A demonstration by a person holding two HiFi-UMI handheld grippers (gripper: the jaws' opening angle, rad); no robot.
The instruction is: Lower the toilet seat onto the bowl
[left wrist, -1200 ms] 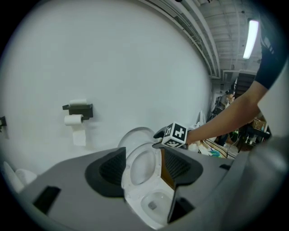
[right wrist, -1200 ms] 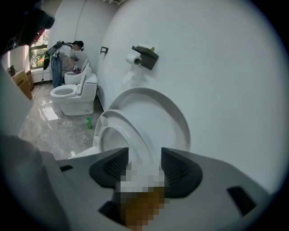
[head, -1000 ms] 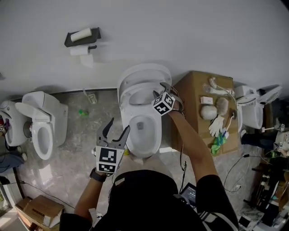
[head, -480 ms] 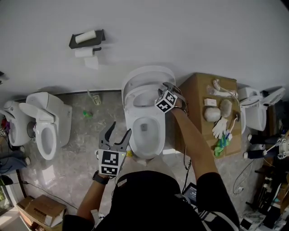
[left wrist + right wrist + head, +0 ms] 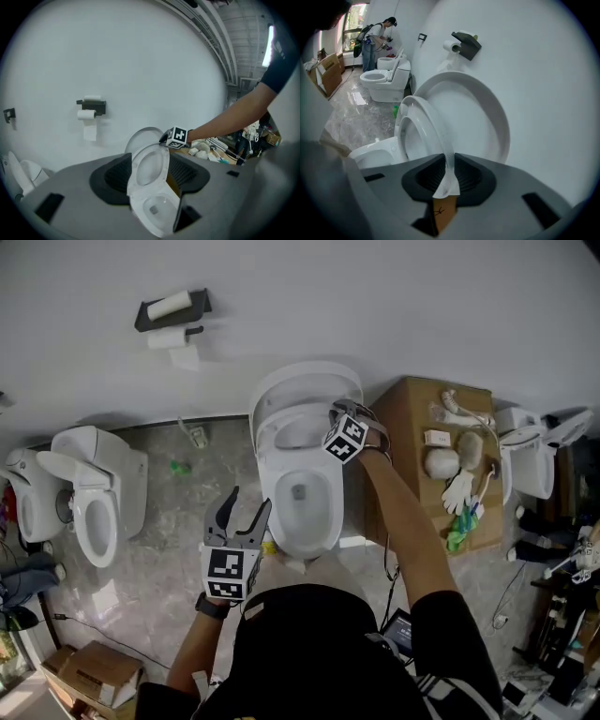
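Seat rim (image 5: 435, 127) — in just-closing right gripper (image 5: 446, 182)

A plain white wall (image 5: 394, 296) runs along the far side, with a dark paper holder (image 5: 172, 312) carrying two rolls at its far left, above a glossy grey marble-patterned floor (image 5: 159, 559). A spare left toilet (image 5: 98, 498) and a right toilet (image 5: 530, 465) stand against the wall, a large cardboard box (image 5: 408, 437) bearing small items just left of the latter. Daylight comes from a window (image 5: 355, 18) far off to the left, and a small cardboard box (image 5: 80, 676) sits near left.
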